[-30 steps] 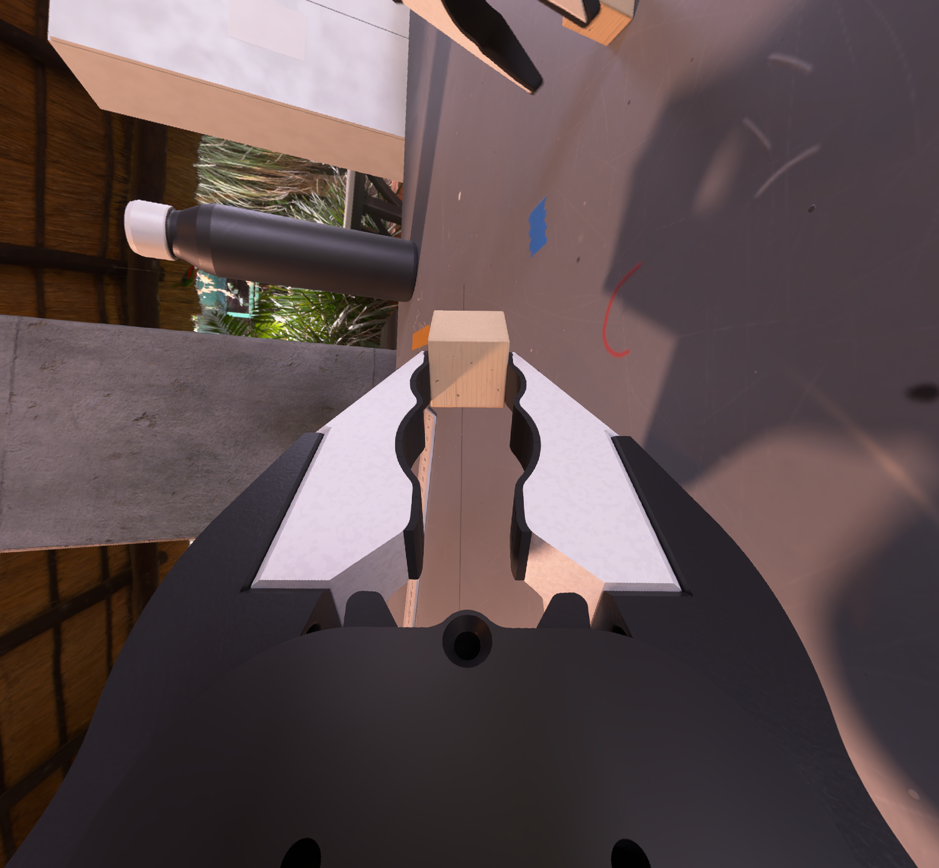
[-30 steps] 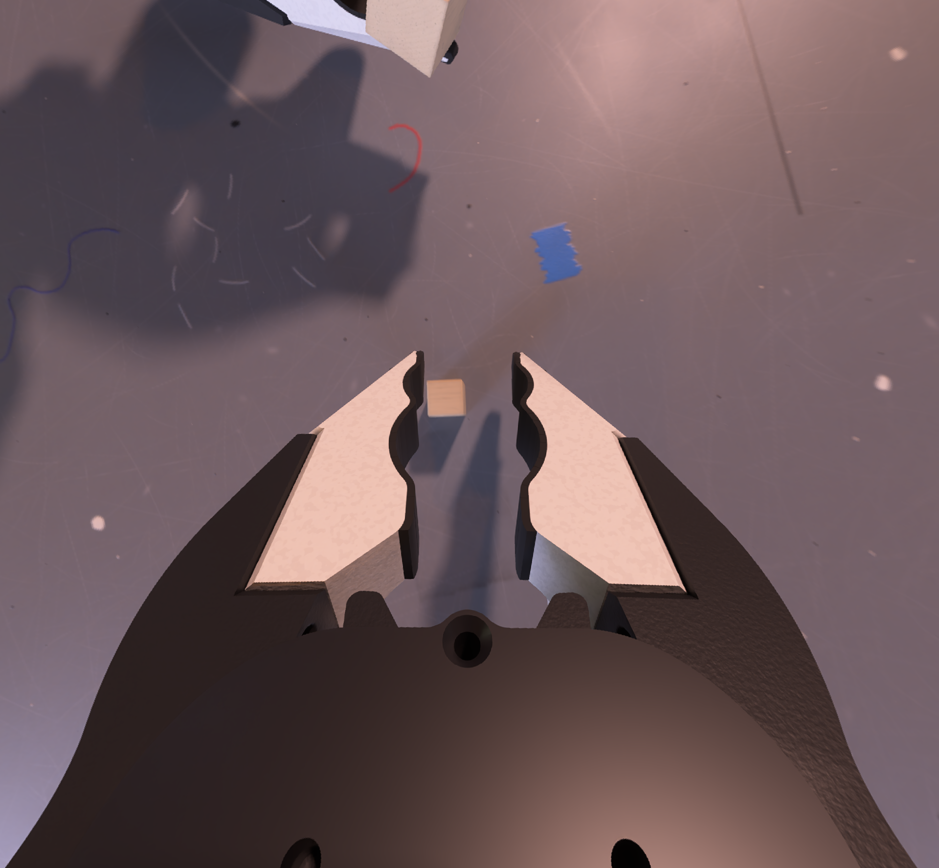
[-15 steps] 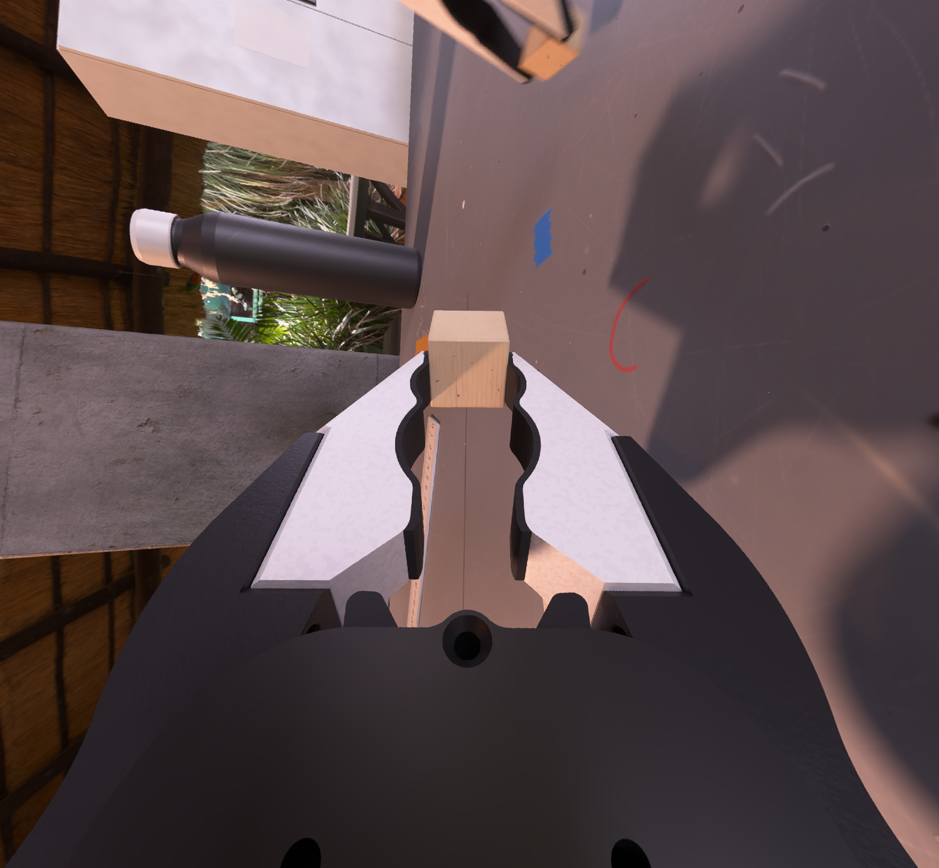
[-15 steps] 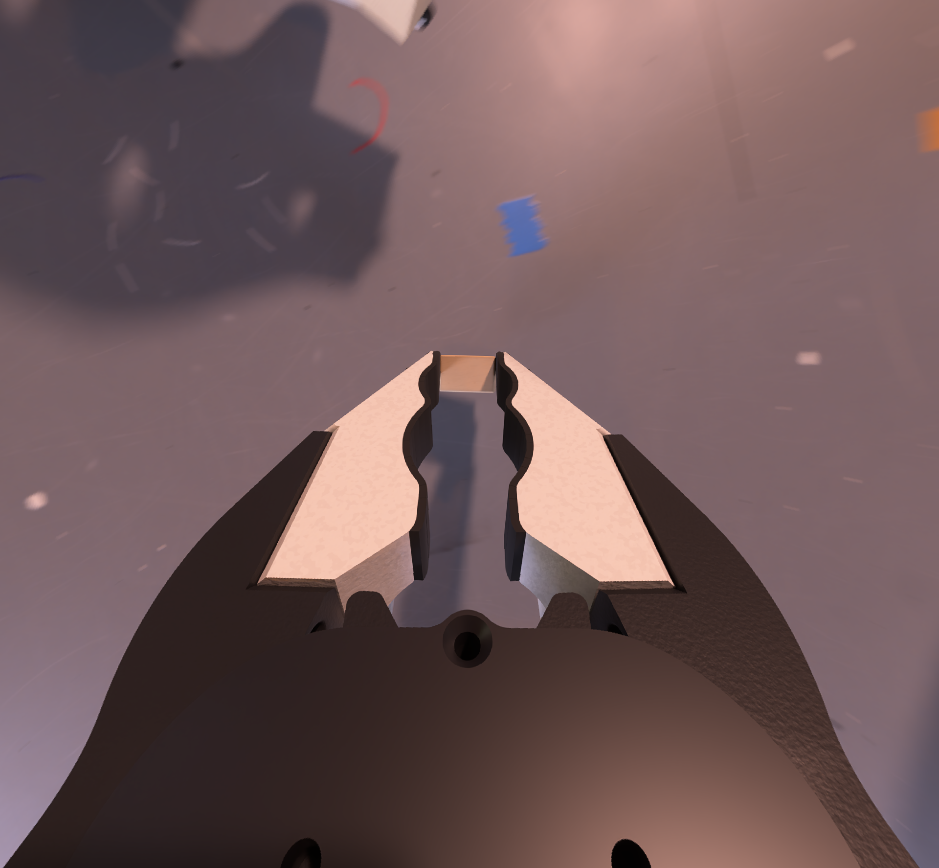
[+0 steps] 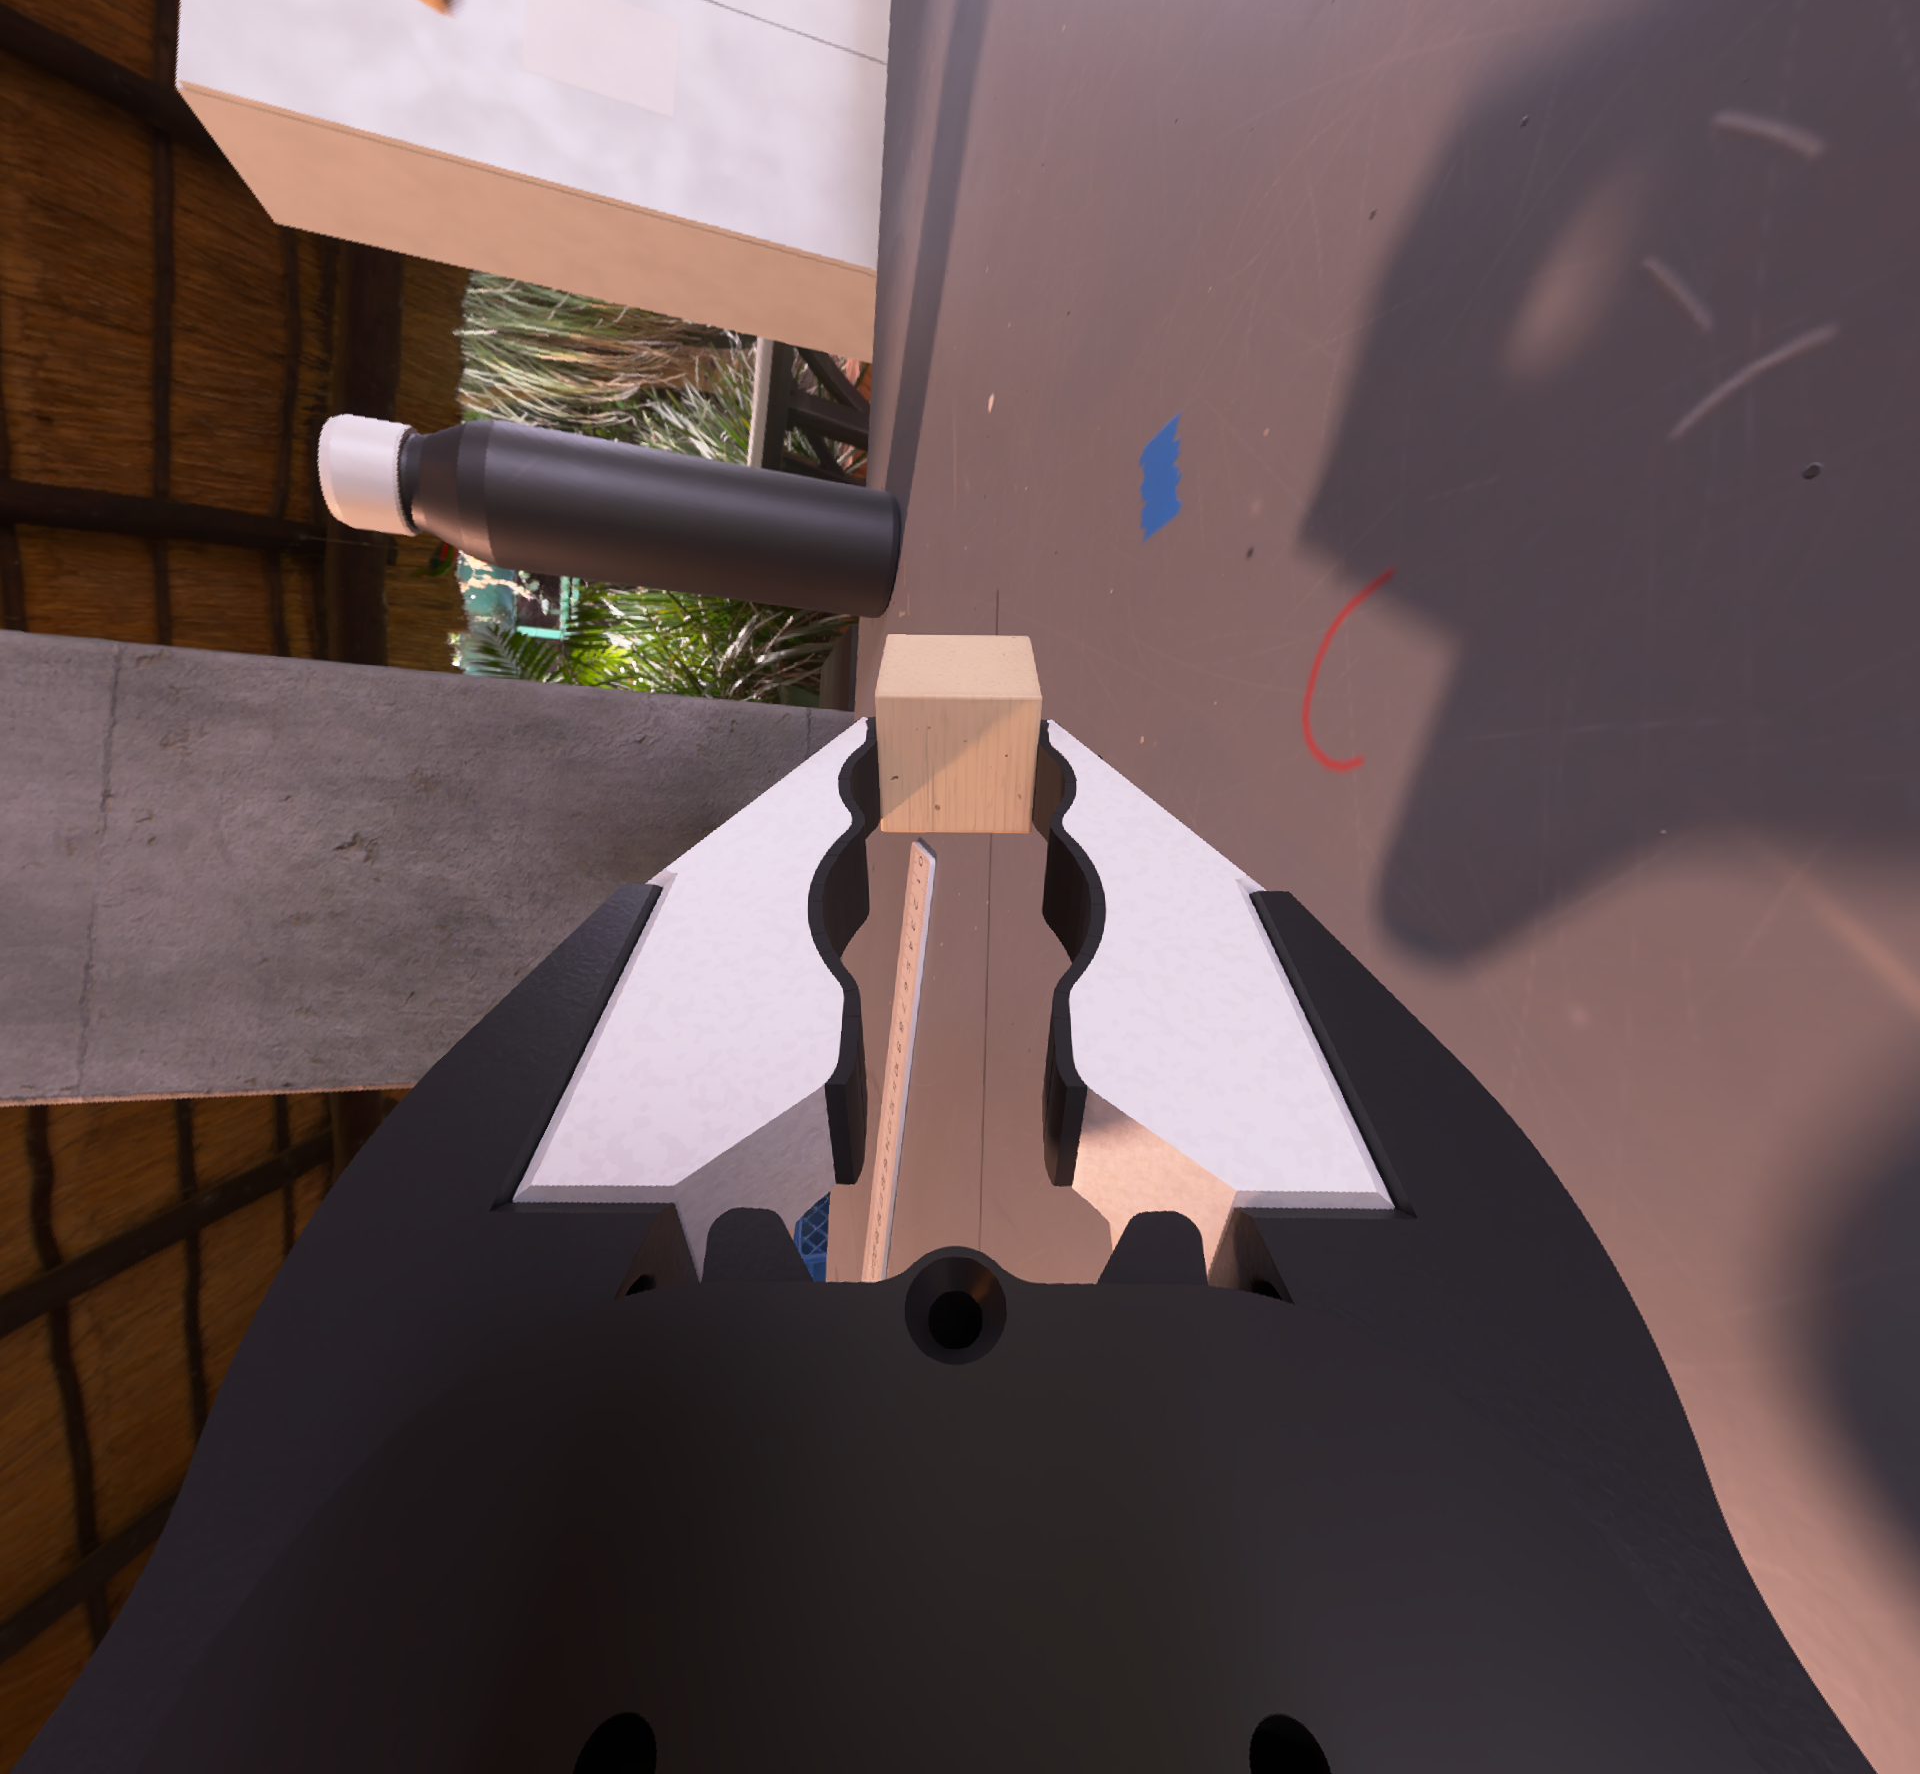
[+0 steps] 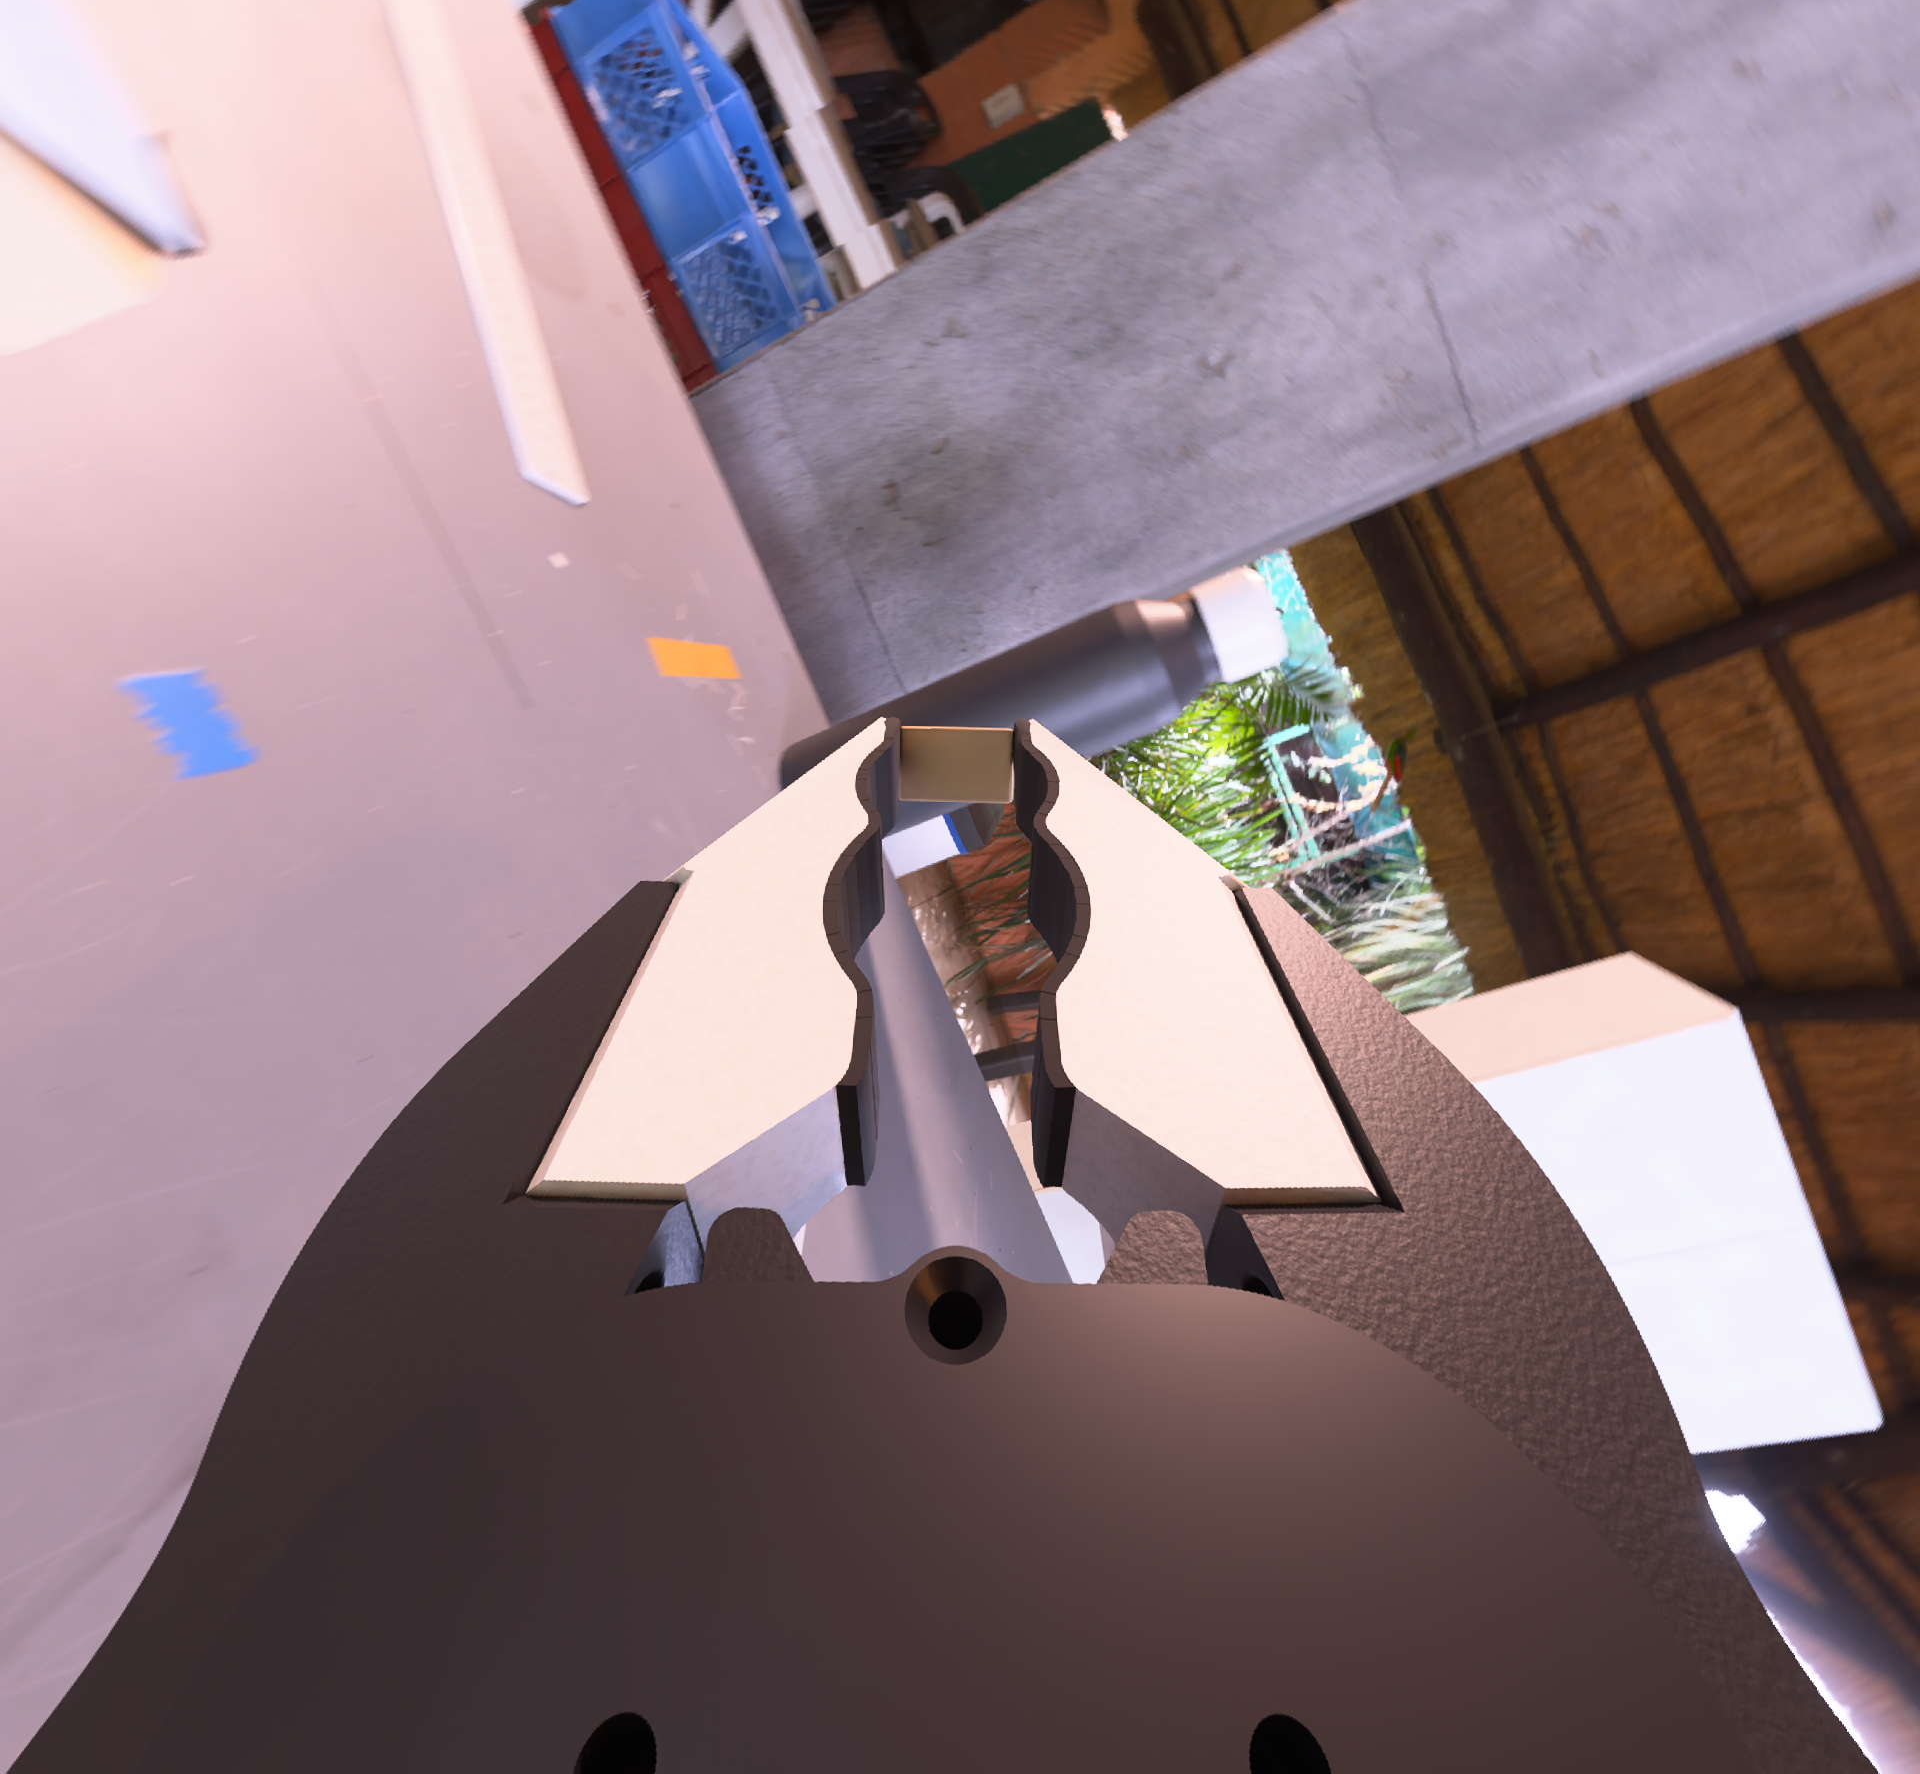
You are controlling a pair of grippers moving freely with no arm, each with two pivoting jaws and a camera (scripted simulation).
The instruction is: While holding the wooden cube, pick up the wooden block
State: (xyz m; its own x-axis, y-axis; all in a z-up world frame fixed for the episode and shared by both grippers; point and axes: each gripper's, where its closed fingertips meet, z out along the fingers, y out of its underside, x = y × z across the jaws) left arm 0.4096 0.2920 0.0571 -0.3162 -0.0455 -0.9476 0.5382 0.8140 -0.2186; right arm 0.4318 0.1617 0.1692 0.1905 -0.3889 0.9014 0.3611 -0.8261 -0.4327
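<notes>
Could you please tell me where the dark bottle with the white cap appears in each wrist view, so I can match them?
Left wrist view: the bottle lies across left of centre, just above the held wooden cube.
Right wrist view: it shows blurred behind the fingertips and the wooden block.
Shared landmark: the blue tape patch.

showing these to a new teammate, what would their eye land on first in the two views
First, the pale wooden cube pinched at the tips of the left gripper, dead centre of the left wrist view. Next, the smaller wooden block clamped the same way in the right gripper, lifted clear of the table. Behind the cube, a black bottle with a white cap stands at the table edge.
</notes>
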